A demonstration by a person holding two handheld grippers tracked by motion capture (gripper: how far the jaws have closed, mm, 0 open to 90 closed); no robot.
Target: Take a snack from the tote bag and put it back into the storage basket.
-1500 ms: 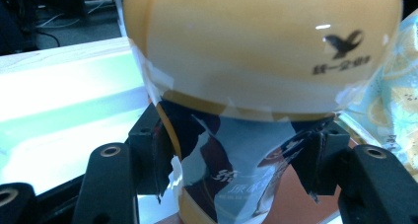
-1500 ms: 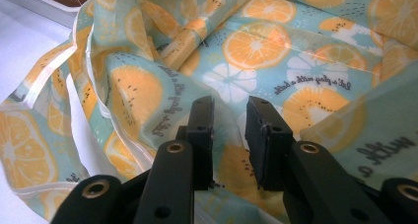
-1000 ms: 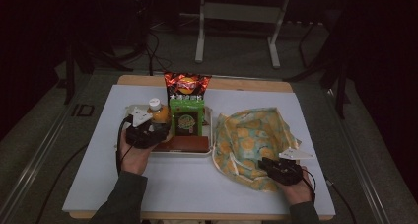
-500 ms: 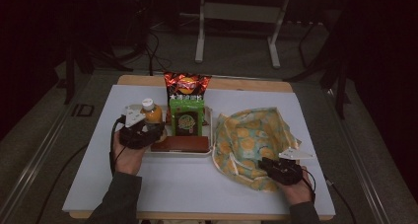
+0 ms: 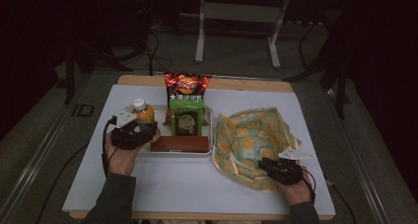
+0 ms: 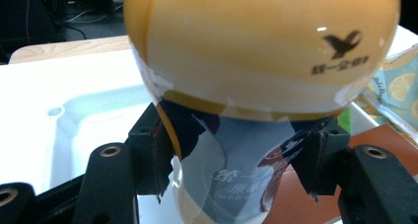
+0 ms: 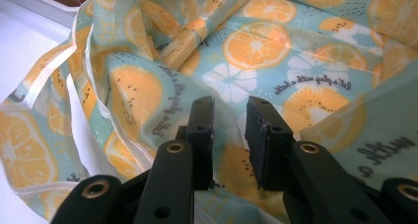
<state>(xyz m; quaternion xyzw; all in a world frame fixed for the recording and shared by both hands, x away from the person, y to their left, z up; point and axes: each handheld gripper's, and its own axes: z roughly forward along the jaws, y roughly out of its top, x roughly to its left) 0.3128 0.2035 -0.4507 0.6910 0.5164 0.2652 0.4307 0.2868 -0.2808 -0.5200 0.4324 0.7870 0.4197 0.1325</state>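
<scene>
2 grippers | left gripper (image 5: 139,134) jaws clamp bottle (image 6: 256,76) | right gripper (image 7: 229,135) jaws pinch bag (image 7: 276,46) fabric

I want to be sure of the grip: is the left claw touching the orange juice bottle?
Touching. In the left gripper view, both black pads of the left claw press against the sides of the orange juice bottle, with no gap.

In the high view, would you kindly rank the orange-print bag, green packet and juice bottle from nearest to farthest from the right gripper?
From the right gripper:
1. Orange-print bag, under its jaws.
2. Green packet, standing mid-tray.
3. Juice bottle, far left, held in the left gripper.
</scene>
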